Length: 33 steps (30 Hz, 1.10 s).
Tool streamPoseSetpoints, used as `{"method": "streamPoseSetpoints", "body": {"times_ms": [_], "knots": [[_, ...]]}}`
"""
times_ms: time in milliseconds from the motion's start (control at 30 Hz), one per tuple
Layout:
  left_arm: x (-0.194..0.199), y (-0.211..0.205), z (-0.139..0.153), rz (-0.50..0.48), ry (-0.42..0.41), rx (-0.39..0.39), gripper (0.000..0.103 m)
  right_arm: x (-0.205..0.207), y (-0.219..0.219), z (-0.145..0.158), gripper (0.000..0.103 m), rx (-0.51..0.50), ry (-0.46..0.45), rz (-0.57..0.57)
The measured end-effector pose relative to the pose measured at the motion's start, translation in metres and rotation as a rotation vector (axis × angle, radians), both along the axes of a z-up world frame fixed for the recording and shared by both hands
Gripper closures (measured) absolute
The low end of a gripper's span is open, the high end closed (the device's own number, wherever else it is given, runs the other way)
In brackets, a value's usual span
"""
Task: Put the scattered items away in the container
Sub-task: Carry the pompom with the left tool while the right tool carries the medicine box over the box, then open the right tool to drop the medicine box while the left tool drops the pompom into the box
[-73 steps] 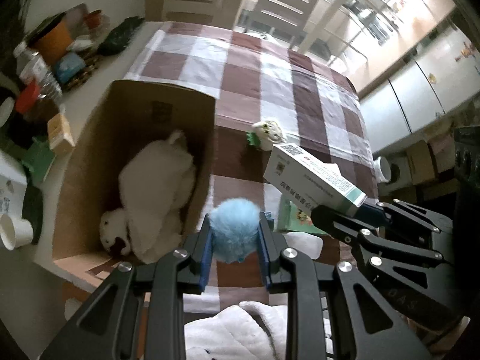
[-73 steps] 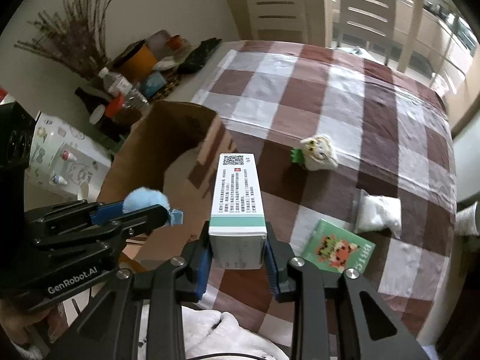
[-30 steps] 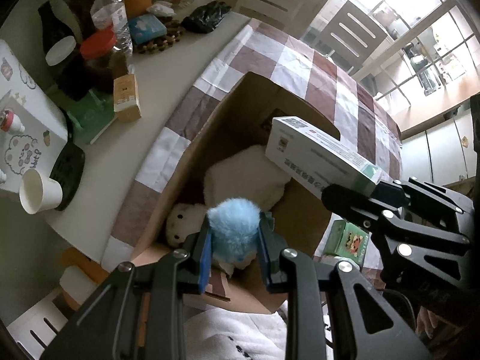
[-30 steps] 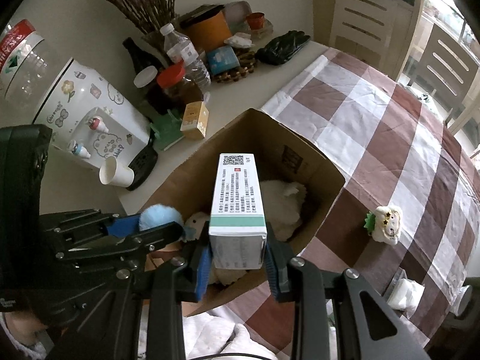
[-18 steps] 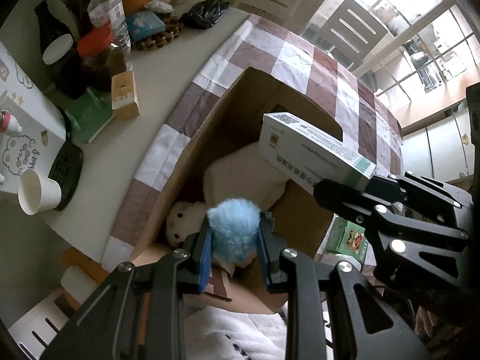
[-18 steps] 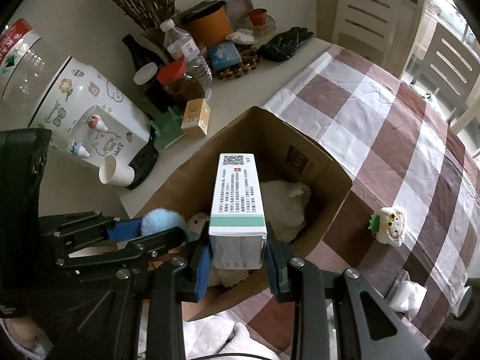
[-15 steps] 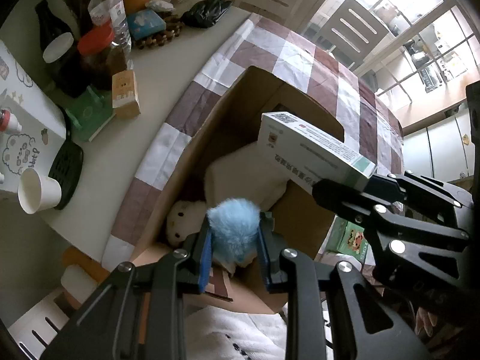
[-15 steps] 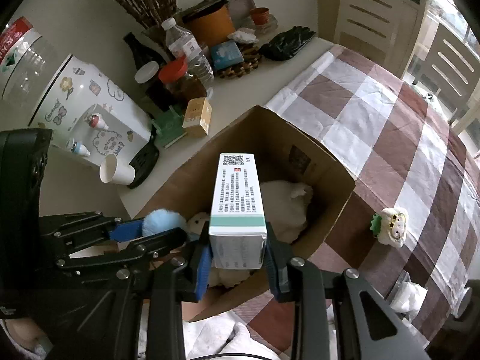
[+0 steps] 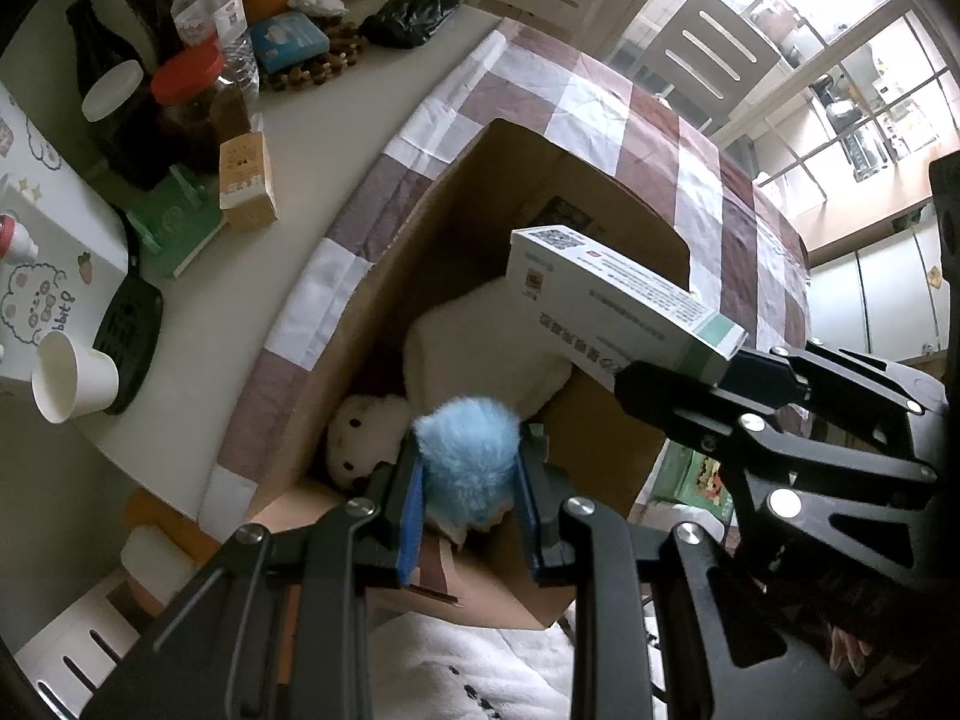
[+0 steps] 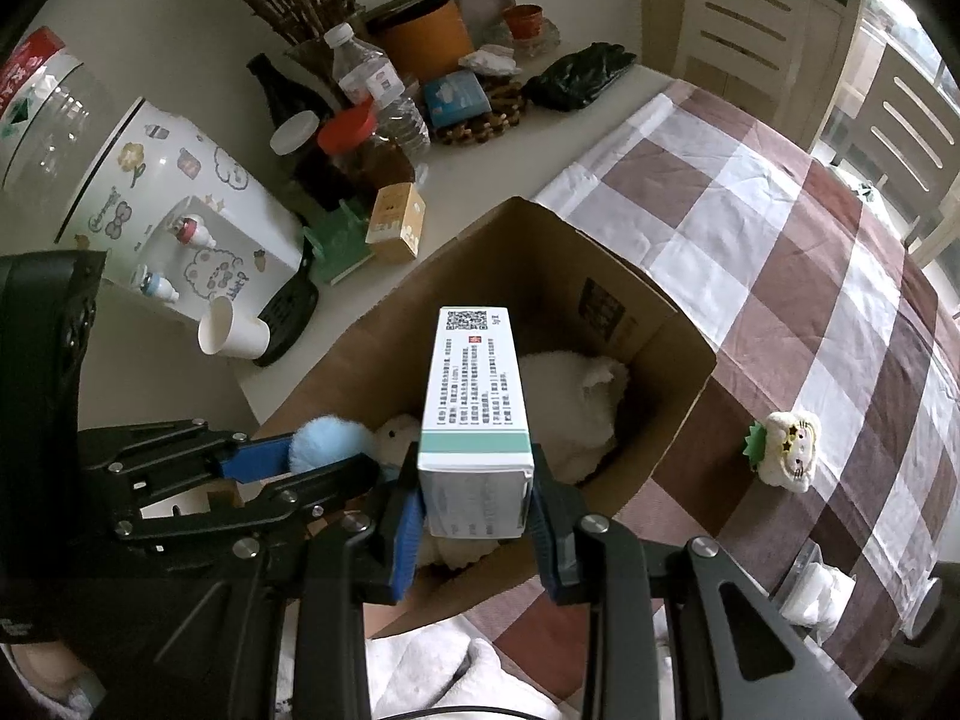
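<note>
My left gripper (image 9: pixel 468 480) is shut on a fluffy blue pompom (image 9: pixel 468 450) and holds it over the near end of the open cardboard box (image 9: pixel 480 180). My right gripper (image 10: pixel 474 510) is shut on a white and green carton (image 10: pixel 474 396), held over the box (image 10: pixel 678 324). A white plush toy (image 9: pixel 480 348) lies inside the box, also visible in the right wrist view (image 10: pixel 570 396). A small white plush figure (image 10: pixel 786 450) lies on the checked cloth to the right. The pompom also shows in the right wrist view (image 10: pixel 327 444).
Left of the box stand a paper cup (image 10: pixel 231 330), bottles (image 10: pixel 378 96), a red-lidded jar (image 10: pixel 354 144), a small yellow box (image 10: pixel 396 222) and a decorated white dispenser (image 10: pixel 180 204). A green packet (image 9: pixel 696 474) and a white pouch (image 10: pixel 822 588) lie on the cloth at right.
Both grippers moved left from over the cloth to above the box, each still holding its item. In the last half second the carton has edged a little further over the box.
</note>
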<state>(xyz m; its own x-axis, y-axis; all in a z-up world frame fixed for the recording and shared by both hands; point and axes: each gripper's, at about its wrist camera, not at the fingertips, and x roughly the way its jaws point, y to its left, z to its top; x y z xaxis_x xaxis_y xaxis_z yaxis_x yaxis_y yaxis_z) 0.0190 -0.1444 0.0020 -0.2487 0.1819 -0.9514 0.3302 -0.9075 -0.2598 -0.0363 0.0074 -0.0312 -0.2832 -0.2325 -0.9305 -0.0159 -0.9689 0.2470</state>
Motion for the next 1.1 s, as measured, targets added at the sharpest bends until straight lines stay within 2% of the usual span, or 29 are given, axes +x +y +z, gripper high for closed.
{"method": "streamPoseSetpoints", "body": {"times_ms": [333,500,667,767,933,1100], "knots": [[-0.001,0.001,0.000,0.006,0.000,-0.008,0.077,-0.001,0.001,-0.002,0.072,0.010,0.002,0.006],[-0.001,-0.003,0.001,0.022,-0.002,-0.006,0.068,-0.004,0.002,-0.005,0.072,0.004,-0.010,0.019],[0.000,-0.008,0.003,0.043,-0.003,-0.019,0.049,-0.005,0.008,-0.006,0.071,-0.003,-0.033,0.015],[0.001,-0.011,0.006,0.052,0.004,-0.024,0.043,-0.003,0.011,-0.004,0.066,-0.010,-0.040,0.001],[-0.001,-0.009,0.009,0.050,0.002,-0.038,0.036,0.001,0.016,-0.001,0.060,0.005,-0.041,-0.028],[-0.002,-0.005,0.010,0.032,-0.002,-0.043,0.036,0.007,0.020,0.000,0.057,-0.010,-0.047,-0.046]]}}
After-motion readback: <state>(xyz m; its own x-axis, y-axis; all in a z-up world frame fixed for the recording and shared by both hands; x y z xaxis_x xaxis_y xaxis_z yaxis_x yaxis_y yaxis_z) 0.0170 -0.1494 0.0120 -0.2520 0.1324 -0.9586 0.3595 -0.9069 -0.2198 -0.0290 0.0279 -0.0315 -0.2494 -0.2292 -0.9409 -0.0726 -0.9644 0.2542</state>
